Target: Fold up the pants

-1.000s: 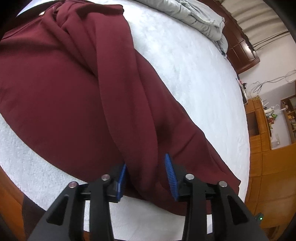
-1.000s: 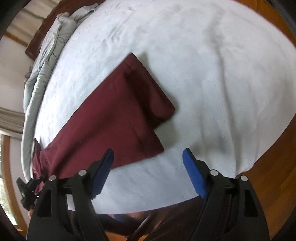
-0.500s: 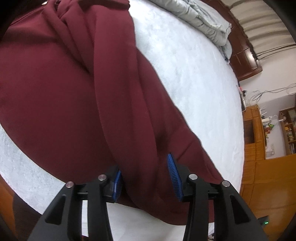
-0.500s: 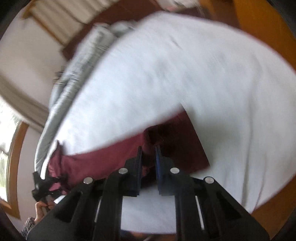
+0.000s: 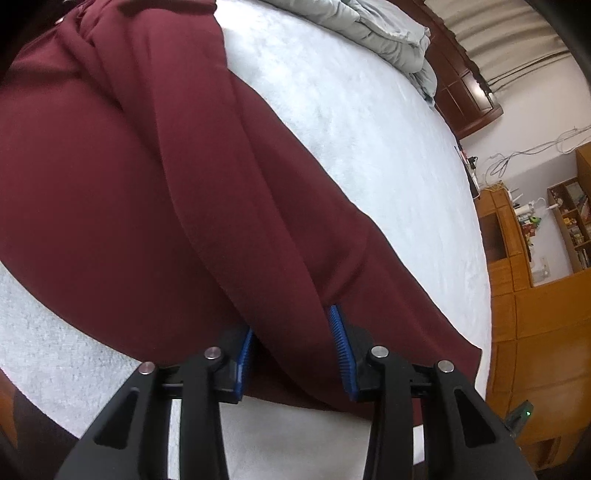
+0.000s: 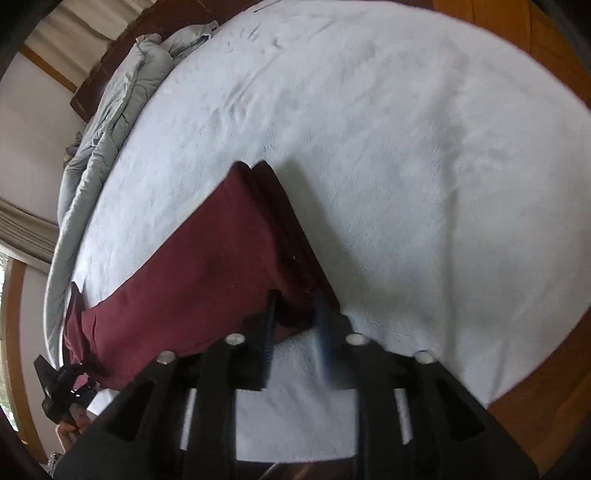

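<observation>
The dark red pants (image 5: 155,192) lie lengthwise on the white bed cover (image 5: 369,140). In the left wrist view my left gripper (image 5: 291,332) straddles a raised fold of the pants near the waist end, its blue pads (image 5: 341,347) still apart around the fabric. In the right wrist view the pants (image 6: 207,273) run from the leg cuffs toward the far left, where the left gripper (image 6: 59,384) shows small. My right gripper (image 6: 293,314) has its fingers close together on the cuff end of the pants, with fabric between them.
A grey rumpled duvet (image 5: 369,33) lies along the far side of the bed, also in the right wrist view (image 6: 110,110). Wooden cabinets and shelves (image 5: 535,280) stand beyond the bed. The wooden bed frame edge (image 6: 546,369) runs along the near right.
My right gripper went from wide open above the bed to closed on the cuff end of the pants. My left gripper moved lower and closer onto the fold, its jaws still apart.
</observation>
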Demonstrator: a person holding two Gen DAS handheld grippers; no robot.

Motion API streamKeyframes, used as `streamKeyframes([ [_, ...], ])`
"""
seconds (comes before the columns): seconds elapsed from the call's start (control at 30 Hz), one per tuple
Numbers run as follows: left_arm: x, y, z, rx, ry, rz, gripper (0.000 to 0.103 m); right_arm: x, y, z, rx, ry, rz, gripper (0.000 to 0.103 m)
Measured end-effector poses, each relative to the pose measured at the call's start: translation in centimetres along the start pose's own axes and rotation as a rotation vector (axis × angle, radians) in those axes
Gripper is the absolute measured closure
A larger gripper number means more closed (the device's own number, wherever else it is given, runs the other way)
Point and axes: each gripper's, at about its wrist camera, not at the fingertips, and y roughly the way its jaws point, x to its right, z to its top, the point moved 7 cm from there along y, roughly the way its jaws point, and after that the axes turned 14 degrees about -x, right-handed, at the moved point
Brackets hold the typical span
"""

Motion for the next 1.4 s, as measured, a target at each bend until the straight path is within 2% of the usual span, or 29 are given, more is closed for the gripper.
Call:
streamKeyframes([
  [0.03, 0.0, -0.2, 0.1, -0.012, -0.012, -0.020, 0.061, -0.8, -0.4, 0.3, 0.012, -0.020, -0.042, 0.063],
  [0.07, -0.2, -0.6, 0.2, -0.019, -0.023, -0.036, 0.056, -1.7, -0.7, 0.4, 0.023, -0.055, -0.075, 0.063],
  [0.1, -0.5, -1.3, 0.2, -0.019, -0.032, -0.047, 0.055, -2.8, -1.6, 0.3, 0.036, -0.096, -0.102, 0.063],
  [0.17, -0.9, -2.6, 0.2, -0.002, -0.029, -0.044, 0.053, -5.1, -2.5, 0.7, 0.055, -0.145, -0.103, 0.055],
  [0.2, -1.2, -3.4, 0.3, 0.006, -0.021, -0.041, 0.049, -7.1, -2.7, 0.5, 0.060, -0.190, -0.072, 0.053],
  [0.27, -2.1, -5.1, 0.6, 0.037, 0.007, 0.019, 0.044, -11.3, -2.0, -0.2, 0.036, -0.279, -0.013, 0.046],
  [0.4, -5.3, -7.6, 1.7, 0.073, 0.043, 0.198, 0.043, -22.5, 2.9, -3.2, -0.117, -0.474, 0.210, 0.046],
  [0.43, -6.0, -7.8, 2.0, 0.071, 0.038, 0.222, 0.043, -24.9, 3.8, -4.4, -0.153, -0.517, 0.243, 0.046],
  [0.5, -7.8, -8.5, 2.5, 0.067, 0.017, 0.256, 0.043, -30.2, 6.5, -7.0, -0.229, -0.637, 0.284, 0.044],
  [0.57, -9.1, -9.2, 2.8, 0.062, -0.003, 0.271, 0.043, -34.1, 8.5, -9.0, -0.289, -0.732, 0.300, 0.032],
  [0.63, -10.3, -9.9, 2.8, 0.058, -0.016, 0.280, 0.043, -37.8, 10.8, -10.9, -0.334, -0.843, 0.264, 0.026],
  [0.7, -11.1, -10.6, 2.8, 0.060, -0.018, 0.284, 0.042, -39.1, 11.8, -12.6, -0.344, -0.926, 0.212, 0.020],
  [0.77, -12.9, -11.5, 2.3, 0.069, -0.021, 0.284, 0.040, -40.3, 13.4, -13.3, -0.353, -0.989, 0.132, 0.020],
  [0.8, -13.1, -11.6, 2.3, 0.069, -0.021, 0.283, 0.040, -40.2, 13.8, -13.5, -0.367, -0.997, 0.125, 0.020],
  [0.83, -13.4, -11.9, 2.2, 0.072, -0.021, 0.279, 0.040, -40.0, 14.1, -14.2, -0.389, -1.002, 0.136, 0.030],
  [0.87, -13.6, -12.0, 2.2, 0.073, -0.022, 0.278, 0.038, -40.1, 14.3, -14.6, -0.427, -1.003, 0.164, 0.053],
  [0.9, -13.9, -12.1, 2.2, 0.070, -0.021, 0.272, 0.037, -40.3, 14.6, -14.9, -0.486, -0.991, 0.201, 0.061],
  [0.93, -14.1, -12.3, 1.8, 0.068, -0.020, 0.265, 0.036, -40.4, 14.8, -14.8, -0.506, -0.983, 0.203, 0.078],
  [1.0, -14.3, -12.4, 1.6, 0.063, -0.020, 0.254, 0.036, -40.4, 14.5, -15.1, -0.503, -1.004, 0.201, 0.094],
  [1.1, -15.0, -12.8, 2.2, 0.051, -0.027, 0.249, 0.036, -40.3, 12.7, -15.4, -0.482, -1.012, 0.268, 0.094],
  [1.17, -15.0, -12.9, 2.8, 0.043, -0.033, 0.243, 0.036, -39.7, 13.0, -16.4, -0.469, -1.059, 0.221, 0.094],
  [1.27, -14.0, -12.9, 4.3, 0.036, -0.015, 0.253, 0.035, -38.8, 16.7, -17.4, -0.531, -1.026, 0.117, 0.093],
  [1.4, -10.9, -13.3, 7.9, 0.035, 0.031, 0.264, 0.035, -38.8, 16.6, -16.9, -0.528, -0.983, 0.143, 0.089],
])
